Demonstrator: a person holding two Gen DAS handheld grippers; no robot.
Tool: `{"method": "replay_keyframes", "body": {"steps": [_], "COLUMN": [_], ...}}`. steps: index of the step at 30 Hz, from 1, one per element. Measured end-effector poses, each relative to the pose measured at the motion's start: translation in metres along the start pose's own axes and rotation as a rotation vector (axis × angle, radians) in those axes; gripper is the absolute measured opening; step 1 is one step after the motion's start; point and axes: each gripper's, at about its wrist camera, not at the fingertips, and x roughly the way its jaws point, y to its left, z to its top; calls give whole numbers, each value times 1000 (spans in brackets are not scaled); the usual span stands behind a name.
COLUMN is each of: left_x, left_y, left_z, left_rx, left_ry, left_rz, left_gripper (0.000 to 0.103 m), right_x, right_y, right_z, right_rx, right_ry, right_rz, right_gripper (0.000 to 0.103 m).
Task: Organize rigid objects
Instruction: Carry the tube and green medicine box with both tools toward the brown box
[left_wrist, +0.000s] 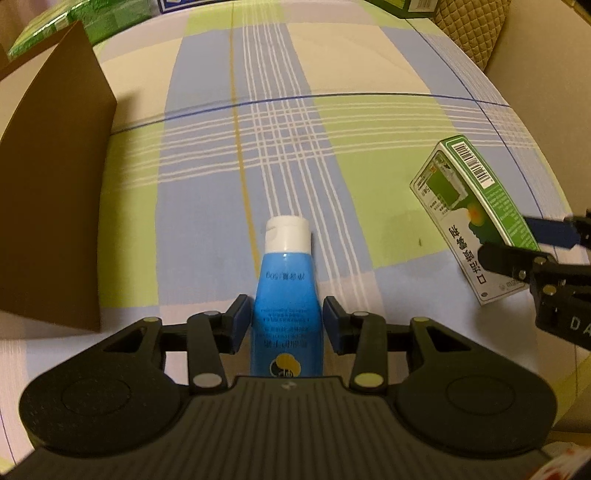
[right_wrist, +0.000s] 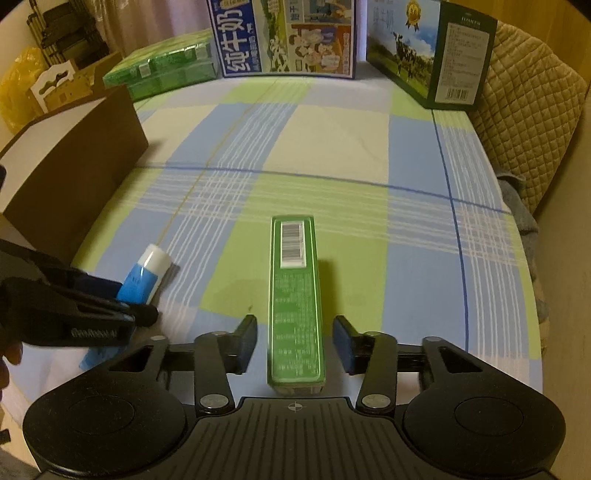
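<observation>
Left gripper (left_wrist: 286, 326) straddles a blue tube (left_wrist: 286, 295) with white cap lying on the plaid tablecloth (left_wrist: 369, 122), pads just clear of it, released. Right gripper (right_wrist: 295, 345), likewise released, flanks a green carton (right_wrist: 295, 295) to the tube's right; a brown box (right_wrist: 74, 166) stands far left.

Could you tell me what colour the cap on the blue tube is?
White cap, clearest in the left wrist view.

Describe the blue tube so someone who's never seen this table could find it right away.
Start at the checked tablecloth and the brown cardboard box on its left side. Just right of the box lies the blue tube, between the left gripper's pads. Unlike the green carton nearby, it is round-bodied with a white cap.
</observation>
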Motion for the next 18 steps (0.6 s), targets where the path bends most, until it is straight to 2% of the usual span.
{"method": "replay_keyframes", "body": {"steps": [6, 14, 17, 18], "left_x": [0, 2, 3, 3], "left_y": [1, 2, 1, 1], "left_z": [6, 17, 19, 19], "left_rx": [-19, -45, -46, -45], "left_ry": [-13, -24, -28, -29], "left_rz": [9, 24, 26, 26], "left_gripper": [34, 34, 34, 34], "right_x": [4, 11, 14, 16], "right_y": [1, 3, 2, 2], "right_z": [9, 11, 11, 11], "right_rx": [-9, -30, -39, -39], "right_ry": [-20, -2, 9, 13], "right_rz": [-6, -22, -30, -28], "right_gripper": [44, 43, 39, 35]}}
